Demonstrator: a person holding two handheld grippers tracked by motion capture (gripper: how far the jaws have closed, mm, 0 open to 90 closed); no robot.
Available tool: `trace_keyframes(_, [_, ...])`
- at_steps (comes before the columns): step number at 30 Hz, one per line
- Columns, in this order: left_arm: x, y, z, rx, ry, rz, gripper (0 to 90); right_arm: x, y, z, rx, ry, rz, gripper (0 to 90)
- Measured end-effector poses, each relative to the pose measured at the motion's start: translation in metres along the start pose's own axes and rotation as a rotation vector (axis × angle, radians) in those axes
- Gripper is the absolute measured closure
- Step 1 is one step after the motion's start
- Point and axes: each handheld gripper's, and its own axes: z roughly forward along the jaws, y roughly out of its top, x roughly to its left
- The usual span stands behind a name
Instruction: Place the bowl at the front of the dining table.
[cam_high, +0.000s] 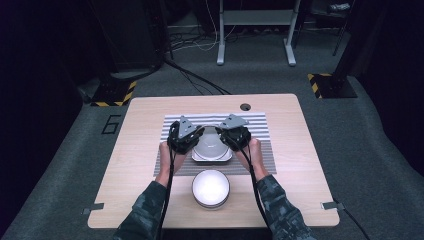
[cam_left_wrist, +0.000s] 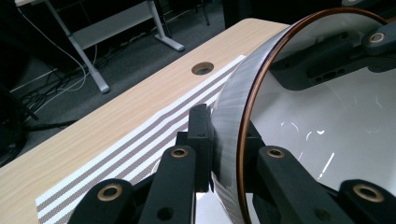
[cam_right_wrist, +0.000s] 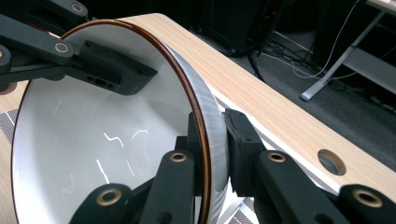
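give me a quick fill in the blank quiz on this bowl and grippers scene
1. The left gripper and the right gripper each clamp the ____ of the same held bowl, on opposite sides.
2. That bowl's rim carries a thin ____ line.
3. The held bowl is above a square white dish that sits on a ____ placemat.
4. A second bowl stands on the bare table, ____ to the person than the placemat.

Missing words: rim; brown; striped; nearer
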Motion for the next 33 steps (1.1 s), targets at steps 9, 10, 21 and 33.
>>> trace_keyframes(9, [0.007, -0.004, 0.012, 0.015, -0.017, -0.033, 81.5, -0.006, -0.003, 0.013, 0.027, 0.017, 0.033, 81.2])
trace_keyframes(10, [0.009, -0.005, 0.014, 0.013, -0.025, -0.045, 81.4, -0.007, -0.004, 0.014, 0.031, 0.019, 0.034, 81.1])
trace_keyframes(21, [0.016, -0.010, 0.032, 0.039, -0.028, -0.050, 80.8, -0.015, -0.010, 0.031, 0.065, 0.023, 0.078, 81.2])
trace_keyframes(33, [0.017, -0.018, 0.043, 0.085, -0.019, -0.078, 77.0, -0.017, -0.014, 0.044, 0.099, 0.021, 0.095, 81.2])
